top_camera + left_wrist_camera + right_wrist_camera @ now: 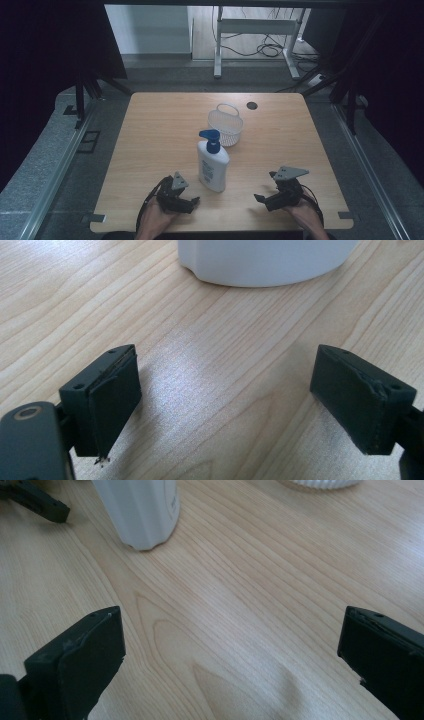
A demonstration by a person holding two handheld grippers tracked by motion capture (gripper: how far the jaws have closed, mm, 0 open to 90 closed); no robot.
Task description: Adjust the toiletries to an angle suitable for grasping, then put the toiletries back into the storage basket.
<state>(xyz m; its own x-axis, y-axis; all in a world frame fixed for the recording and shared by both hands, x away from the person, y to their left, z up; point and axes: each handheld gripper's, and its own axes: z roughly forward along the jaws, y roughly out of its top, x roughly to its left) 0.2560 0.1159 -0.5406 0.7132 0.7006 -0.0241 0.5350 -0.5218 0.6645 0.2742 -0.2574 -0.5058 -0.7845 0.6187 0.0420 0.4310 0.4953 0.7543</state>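
A white pump bottle (212,162) with a blue pump head stands upright near the middle of the wooden table (150,145). Just behind it sits a white plastic basket (226,125) with a handle. My left gripper (192,203) rests low by the front edge, left of the bottle, open and holding nothing. In the left gripper view its jaws (250,400) stand wide apart over bare wood, with the bottle's base (265,262) a short way ahead. To the right of the bottle, my right gripper (262,201) is open and bare. The right gripper view shows the bottle's base (140,510) ahead to the left.
A dark round cable hole (251,105) is set in the table's far edge. Bare wood lies to the left and right of the bottle. The basket's bottom rim (320,483) shows at the top of the right gripper view. A metal stand (255,30) and cables lie on the floor beyond.
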